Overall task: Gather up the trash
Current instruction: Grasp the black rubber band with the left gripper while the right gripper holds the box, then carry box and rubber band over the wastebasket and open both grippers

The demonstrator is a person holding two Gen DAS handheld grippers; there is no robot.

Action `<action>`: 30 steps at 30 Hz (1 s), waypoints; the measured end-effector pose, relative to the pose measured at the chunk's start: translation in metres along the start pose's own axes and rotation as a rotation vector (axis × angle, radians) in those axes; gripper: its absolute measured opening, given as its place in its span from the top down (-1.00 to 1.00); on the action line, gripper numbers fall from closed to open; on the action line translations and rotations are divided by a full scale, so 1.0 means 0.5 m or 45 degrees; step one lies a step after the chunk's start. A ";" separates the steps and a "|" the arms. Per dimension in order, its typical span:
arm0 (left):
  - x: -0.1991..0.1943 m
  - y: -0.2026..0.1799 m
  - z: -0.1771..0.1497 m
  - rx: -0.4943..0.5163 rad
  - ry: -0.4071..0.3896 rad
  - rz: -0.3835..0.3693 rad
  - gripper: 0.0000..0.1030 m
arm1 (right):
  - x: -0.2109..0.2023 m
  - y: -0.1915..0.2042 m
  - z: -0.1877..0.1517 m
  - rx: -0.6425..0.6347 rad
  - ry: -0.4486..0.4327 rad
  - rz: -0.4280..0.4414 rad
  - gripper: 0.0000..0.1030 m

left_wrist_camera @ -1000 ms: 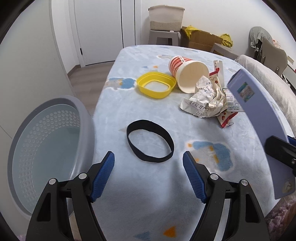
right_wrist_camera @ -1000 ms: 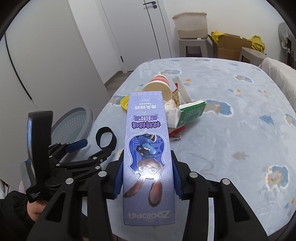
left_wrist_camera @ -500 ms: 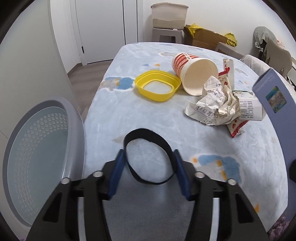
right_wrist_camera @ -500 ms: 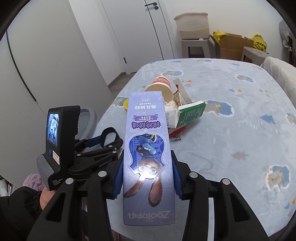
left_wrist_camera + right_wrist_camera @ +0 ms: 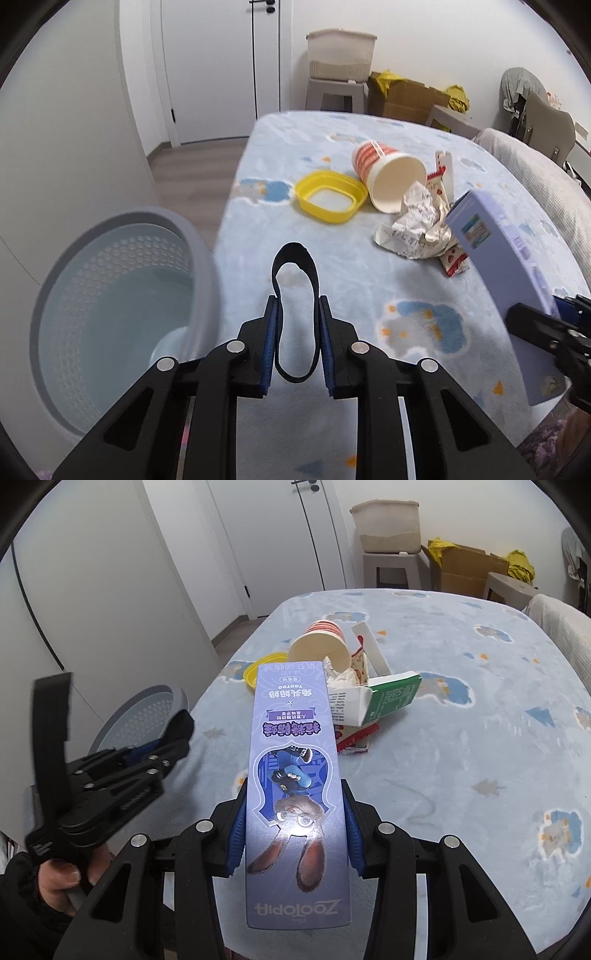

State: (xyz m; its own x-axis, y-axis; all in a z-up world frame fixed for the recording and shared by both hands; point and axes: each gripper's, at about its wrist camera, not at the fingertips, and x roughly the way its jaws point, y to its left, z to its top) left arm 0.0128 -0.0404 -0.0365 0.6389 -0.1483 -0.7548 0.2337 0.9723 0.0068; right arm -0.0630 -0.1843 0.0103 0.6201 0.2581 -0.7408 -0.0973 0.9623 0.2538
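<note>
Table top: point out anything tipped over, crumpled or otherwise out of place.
The striped paper cup lies on its side, mouth toward the camera. Beside it sits a crumpled white paper wad, touching torn red-and-white wrappers. A yellow plastic lid lies alone. Nothing looks spilled.

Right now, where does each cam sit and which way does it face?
Left wrist: on the left gripper, angled down over the table toward the bin; shows its fingers pinching a black band.
Right wrist: on the right gripper, angled down; shows its fingers gripping a purple box, plus a hand.
Shared: cup, yellow lid, each other's gripper.
</note>
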 end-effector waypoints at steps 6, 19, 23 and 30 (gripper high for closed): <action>-0.064 0.045 -0.003 -0.031 -0.058 0.017 0.60 | 0.022 0.038 0.014 -0.023 0.016 0.029 0.16; -0.144 0.211 -0.004 -0.132 -0.121 0.163 0.60 | 0.052 0.221 0.091 -0.191 -0.044 0.146 0.16; -0.154 0.270 -0.004 -0.180 -0.126 0.213 0.60 | 0.073 0.281 0.120 -0.229 -0.057 0.213 0.16; -0.121 0.350 -0.019 -0.299 -0.079 0.286 0.60 | 0.123 0.361 0.144 -0.288 -0.031 0.294 0.16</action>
State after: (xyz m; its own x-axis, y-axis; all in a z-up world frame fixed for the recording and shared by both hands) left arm 0.0080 0.1404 0.0041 0.7002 0.0712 -0.7104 -0.0891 0.9959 0.0119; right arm 0.0138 -0.0006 0.0554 0.5796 0.4724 -0.6640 -0.4065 0.8738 0.2669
